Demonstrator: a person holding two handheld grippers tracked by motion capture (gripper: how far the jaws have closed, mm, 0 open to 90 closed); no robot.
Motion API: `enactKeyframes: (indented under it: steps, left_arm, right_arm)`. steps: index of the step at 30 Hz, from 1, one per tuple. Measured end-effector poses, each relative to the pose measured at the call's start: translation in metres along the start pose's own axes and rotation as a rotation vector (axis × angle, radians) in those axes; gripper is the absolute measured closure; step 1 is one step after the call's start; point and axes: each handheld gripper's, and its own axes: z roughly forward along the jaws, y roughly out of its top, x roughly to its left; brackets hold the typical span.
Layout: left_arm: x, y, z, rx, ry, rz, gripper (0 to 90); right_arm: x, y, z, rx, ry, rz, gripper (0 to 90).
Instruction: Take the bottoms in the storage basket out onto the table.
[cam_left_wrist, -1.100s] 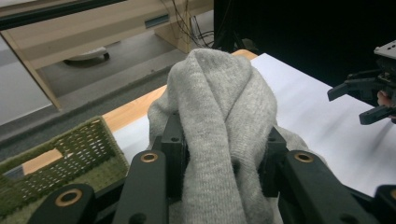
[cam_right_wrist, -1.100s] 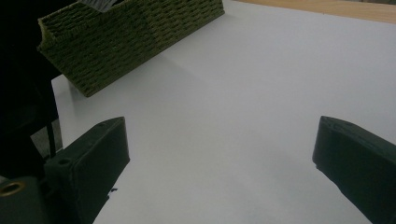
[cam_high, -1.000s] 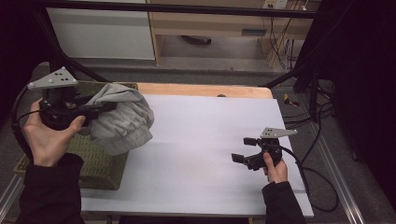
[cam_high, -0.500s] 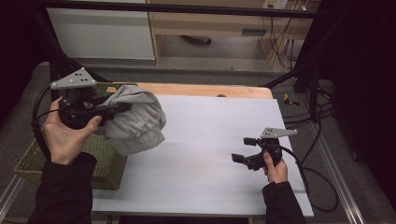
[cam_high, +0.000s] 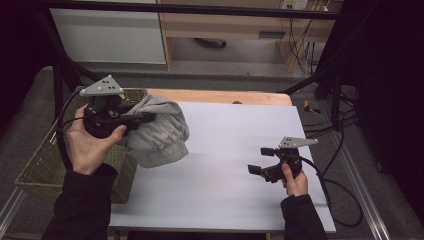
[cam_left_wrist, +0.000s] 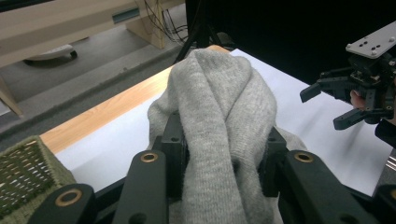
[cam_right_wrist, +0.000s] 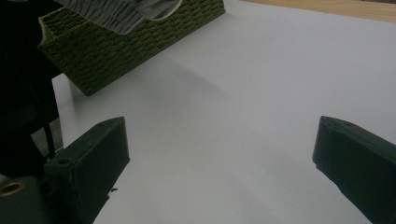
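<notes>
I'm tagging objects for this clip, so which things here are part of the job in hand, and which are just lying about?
Part of the job:
- grey garment, clamped in the left gripper
- woven basket at the table's left edge
- right gripper, jaws apart, nothing between them
- white table

Lying about:
- cables on the floor beyond the table
- wooden cabinet behind

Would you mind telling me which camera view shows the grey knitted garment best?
The high view: the grey knitted garment hangs whole from the left tool, over the table's edge beside the woven basket. The left gripper view shows its bunched folds close up between the jaws; the right gripper view catches a corner.
</notes>
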Motion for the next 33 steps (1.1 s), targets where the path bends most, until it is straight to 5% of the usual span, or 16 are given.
enactKeyframes:
  steps: [33]
  left_arm:
    - [-0.019,-0.014,0.06,0.06,-0.077,0.002,64.1]
  right_arm:
    - [0.0,0.0,0.0,0.002,-0.001,-0.001,4.0]
